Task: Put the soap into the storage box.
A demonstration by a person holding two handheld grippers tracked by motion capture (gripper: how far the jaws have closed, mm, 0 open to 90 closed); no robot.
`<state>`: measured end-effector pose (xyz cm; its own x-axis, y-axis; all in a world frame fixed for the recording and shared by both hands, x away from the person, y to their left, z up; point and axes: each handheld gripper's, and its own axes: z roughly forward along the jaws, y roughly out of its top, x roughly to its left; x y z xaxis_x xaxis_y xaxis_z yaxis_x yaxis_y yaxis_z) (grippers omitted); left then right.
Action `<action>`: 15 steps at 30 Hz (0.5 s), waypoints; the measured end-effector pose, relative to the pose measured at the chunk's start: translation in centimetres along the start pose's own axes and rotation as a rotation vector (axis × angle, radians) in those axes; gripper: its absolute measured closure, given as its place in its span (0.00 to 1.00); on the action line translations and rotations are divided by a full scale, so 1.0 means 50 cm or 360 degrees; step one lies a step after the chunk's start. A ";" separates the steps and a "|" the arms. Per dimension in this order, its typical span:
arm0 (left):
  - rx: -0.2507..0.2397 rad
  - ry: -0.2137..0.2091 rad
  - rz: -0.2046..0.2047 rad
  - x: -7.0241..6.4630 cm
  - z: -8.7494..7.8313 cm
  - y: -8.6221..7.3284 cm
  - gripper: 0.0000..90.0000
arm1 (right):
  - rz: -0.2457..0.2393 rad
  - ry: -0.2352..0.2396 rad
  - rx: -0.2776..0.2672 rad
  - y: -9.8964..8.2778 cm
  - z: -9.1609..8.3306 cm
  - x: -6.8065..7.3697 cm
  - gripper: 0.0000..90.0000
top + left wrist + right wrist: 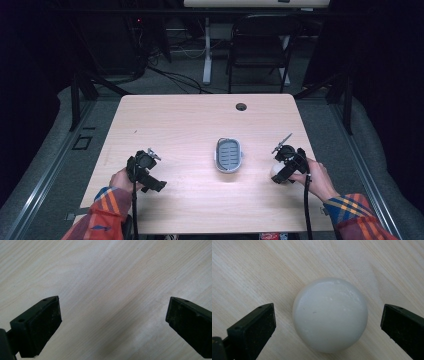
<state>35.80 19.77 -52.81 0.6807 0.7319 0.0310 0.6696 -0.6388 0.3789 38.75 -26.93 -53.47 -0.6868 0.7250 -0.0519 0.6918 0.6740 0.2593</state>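
Note:
A round white bar of soap point(330, 315) lies on the pale wooden table point(190, 125), and in the high view the soap point(275, 170) peeks out under my right gripper point(286, 167) at the table's right. My right gripper point(327, 322) is open, one jaw on each side of the soap with a gap on both sides. A grey soap dish point(229, 155) with a slatted inside sits at the table's middle. My left gripper point(145, 172) hangs over the front left of the table. In its own view the left gripper point(113, 317) is open over bare wood.
A round cable hole point(241, 106) sits near the table's far edge. Behind the table stand a dark folding chair point(260, 47) and a white desk leg point(206, 50), with cables on the floor. Black cables trail from both grippers toward the front edge.

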 end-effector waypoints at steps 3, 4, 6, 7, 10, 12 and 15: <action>0.0007 -0.0001 0.0001 0.000 0.001 0.000 0.00 | -0.0021 -0.0010 0.0041 0.004 0.005 -0.002 0.10; 0.0007 -0.0001 0.0001 0.000 0.001 0.000 0.00 | -0.0040 -0.0003 0.0063 0.006 0.005 -0.002 0.18; 0.0010 0.0000 0.0001 0.000 0.001 0.000 0.00 | -0.0048 0.0003 0.0059 0.008 0.011 -0.001 0.18; 0.0011 0.0000 0.0000 0.000 0.001 0.000 0.00 | -0.0048 0.0003 0.0059 0.008 0.011 -0.001 0.18; 0.0010 0.0003 0.0002 0.000 0.000 0.000 0.00 | -0.0082 -0.0022 0.0095 0.011 0.012 0.000 0.21; 0.0011 0.0003 0.0003 0.000 0.000 -0.001 0.00 | -0.0089 -0.0025 0.0102 0.011 0.012 0.000 0.23; 0.0011 0.0008 0.0005 0.000 0.000 0.000 0.00 | -0.0108 -0.0042 0.0122 0.012 0.013 -0.001 0.25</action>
<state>35.76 19.77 -52.81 0.6811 0.7313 0.0370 0.6696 -0.6425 0.3725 39.36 -26.49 -53.94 -0.7271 0.6803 -0.0924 0.6598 0.7297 0.1797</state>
